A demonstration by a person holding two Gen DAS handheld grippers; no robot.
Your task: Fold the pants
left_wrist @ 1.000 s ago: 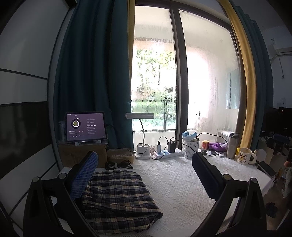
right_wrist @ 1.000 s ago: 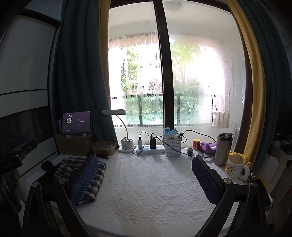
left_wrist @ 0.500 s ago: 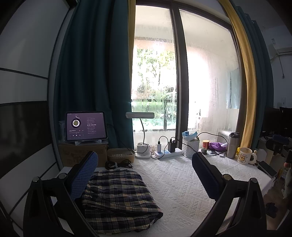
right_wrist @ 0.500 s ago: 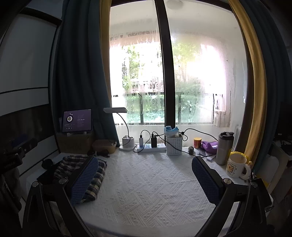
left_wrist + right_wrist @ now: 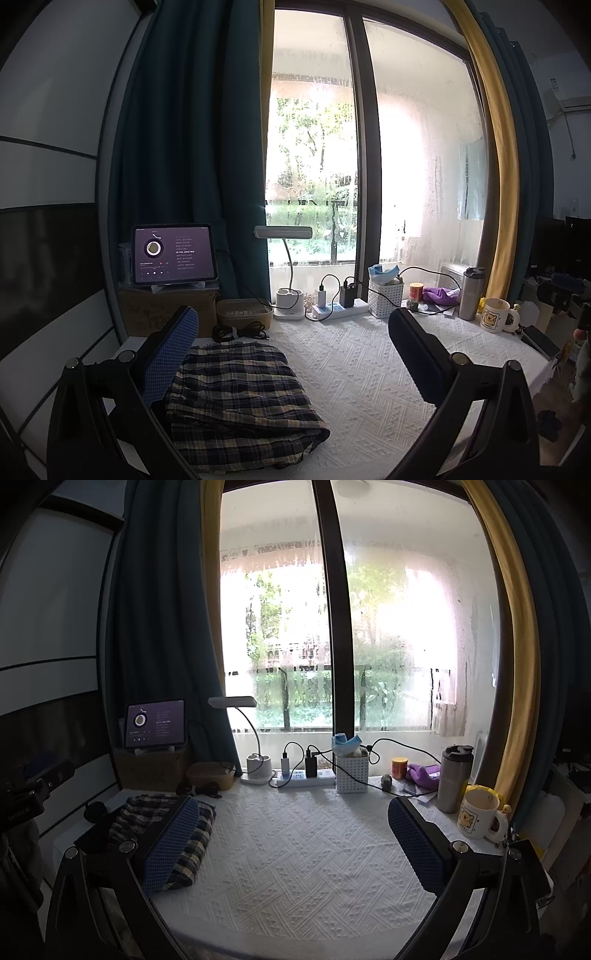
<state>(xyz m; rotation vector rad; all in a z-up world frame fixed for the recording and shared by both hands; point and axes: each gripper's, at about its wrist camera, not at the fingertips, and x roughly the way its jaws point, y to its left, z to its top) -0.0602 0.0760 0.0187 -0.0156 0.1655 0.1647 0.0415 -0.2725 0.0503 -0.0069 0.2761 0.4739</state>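
White textured cloth (image 5: 354, 369) over the whole tabletop, pushed up against a tall window (image 5: 317, 147) with 1 dark centre post and greenery outside. Dark teal curtain (image 5: 184, 147) at left, yellow curtain (image 5: 495, 147) edged with teal at right; white and black wall panels at far left. 1 pair of plaid pants (image 5: 236, 391), folded into a thick rectangle, flat on the left part of the tabletop, near the front edge. Left gripper (image 5: 291, 350) above the tabletop, jaws wide, nothing between them, its blue left pad just beside the pants. Right gripper (image 5: 293, 834) over the bare middle of the cloth, jaws wide and empty too, the pants partly hidden behind its left pad. Along the window side, counted: 1 tablet (image 5: 173, 254) with a lit purple screen, propped on 1 cardboard box (image 5: 166, 306); 1 shallow woven basket (image 5: 243, 312); 1 coil of black cable (image 5: 240, 330) beside it; 1 white desk lamp (image 5: 288, 266) with a bent neck; 1 power strip (image 5: 338, 308) with 2 chargers plugged in; 1 white mesh bin (image 5: 386, 295); 1 small orange jar (image 5: 416, 291); 1 purple cloth (image 5: 439, 295); 1 steel tumbler (image 5: 471, 293); 1 white mug (image 5: 496, 315) with a bear print; 1 dark phone (image 5: 541, 341) near the right edge.
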